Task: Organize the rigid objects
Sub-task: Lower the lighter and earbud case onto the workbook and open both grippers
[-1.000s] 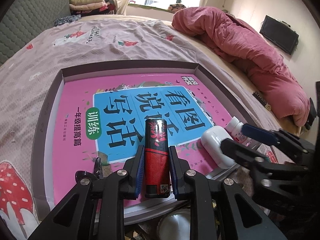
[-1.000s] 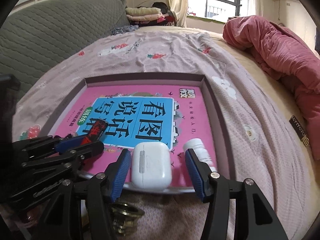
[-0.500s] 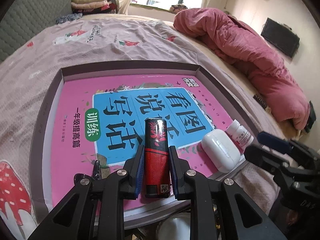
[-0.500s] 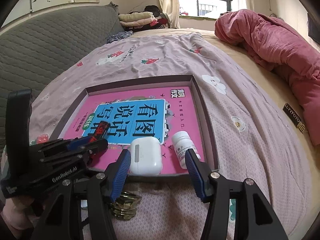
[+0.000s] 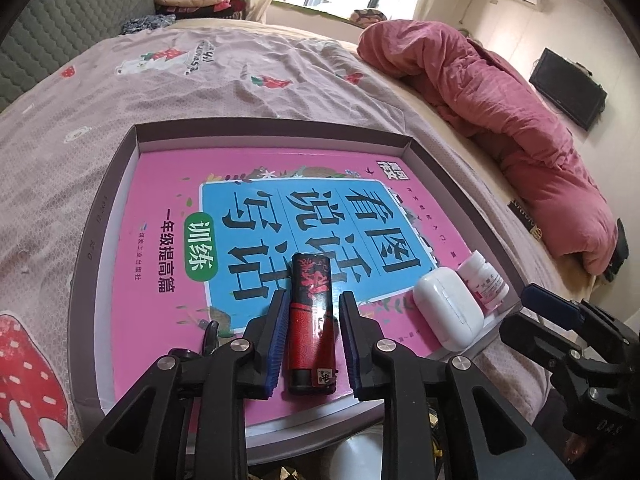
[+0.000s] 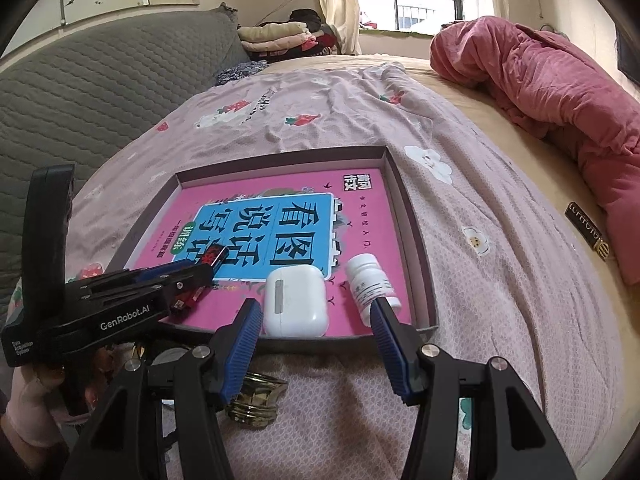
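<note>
A red and black lighter (image 5: 312,322) lies on the pink book (image 5: 168,200) inside the shallow grey box lid (image 5: 86,240). My left gripper (image 5: 313,312) straddles the lighter with small gaps on both sides, so it is open. A white earbud case (image 5: 448,312) and a small white pill bottle (image 5: 484,278) lie at the tray's near right corner. In the right wrist view my right gripper (image 6: 316,320) is open and empty, just short of the earbud case (image 6: 295,300) and the pill bottle (image 6: 370,286). The lighter (image 6: 212,258) shows partly behind the left gripper (image 6: 188,276).
A brass ring-shaped object (image 6: 256,398) lies on the bedsheet in front of the tray, under my right gripper. A rumpled pink quilt (image 6: 552,76) is on the right of the bed. A grey padded headboard (image 6: 100,76) is at the left.
My left gripper has opened slightly off the lighter, which now rests on the book. My right gripper has drawn back and up from the earbud case.
</note>
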### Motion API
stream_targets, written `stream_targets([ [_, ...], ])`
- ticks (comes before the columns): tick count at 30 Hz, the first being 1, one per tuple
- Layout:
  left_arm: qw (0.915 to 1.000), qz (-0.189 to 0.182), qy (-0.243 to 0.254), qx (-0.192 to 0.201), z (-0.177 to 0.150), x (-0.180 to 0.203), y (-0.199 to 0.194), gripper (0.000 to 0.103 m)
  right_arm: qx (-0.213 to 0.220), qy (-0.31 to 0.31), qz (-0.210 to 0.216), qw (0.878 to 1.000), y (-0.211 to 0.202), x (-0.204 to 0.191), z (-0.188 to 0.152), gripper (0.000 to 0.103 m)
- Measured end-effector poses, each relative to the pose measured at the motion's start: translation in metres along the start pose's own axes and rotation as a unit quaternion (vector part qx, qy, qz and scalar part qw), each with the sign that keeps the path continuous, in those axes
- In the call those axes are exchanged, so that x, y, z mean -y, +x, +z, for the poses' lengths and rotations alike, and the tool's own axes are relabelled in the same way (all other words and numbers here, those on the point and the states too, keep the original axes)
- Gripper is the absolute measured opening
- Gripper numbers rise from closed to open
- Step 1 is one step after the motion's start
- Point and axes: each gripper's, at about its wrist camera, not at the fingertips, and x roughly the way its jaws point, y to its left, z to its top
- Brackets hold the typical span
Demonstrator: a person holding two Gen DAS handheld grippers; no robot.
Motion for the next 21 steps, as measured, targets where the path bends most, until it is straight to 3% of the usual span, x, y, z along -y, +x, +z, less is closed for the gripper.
stream_targets([
  [5, 1.0000, -0.007, 0.001, -0.003, 0.000, -0.001, -0.002, 0.042, 0.002, 0.003, 0.004, 1.000, -0.001, -0.002, 0.001, 0.056],
  [11, 0.9994, -0.021, -0.025, 0.007, 0.003, -0.013, -0.009, 0.042, 0.002, 0.006, 0.003, 1.000, -0.002, -0.001, 0.001, 0.056],
  [21, 0.9978, -0.025, -0.025, 0.056, 0.013, -0.019, -0.040, 0.043, 0.007, 0.014, 0.000, 1.000, -0.006, 0.003, 0.001, 0.059],
])
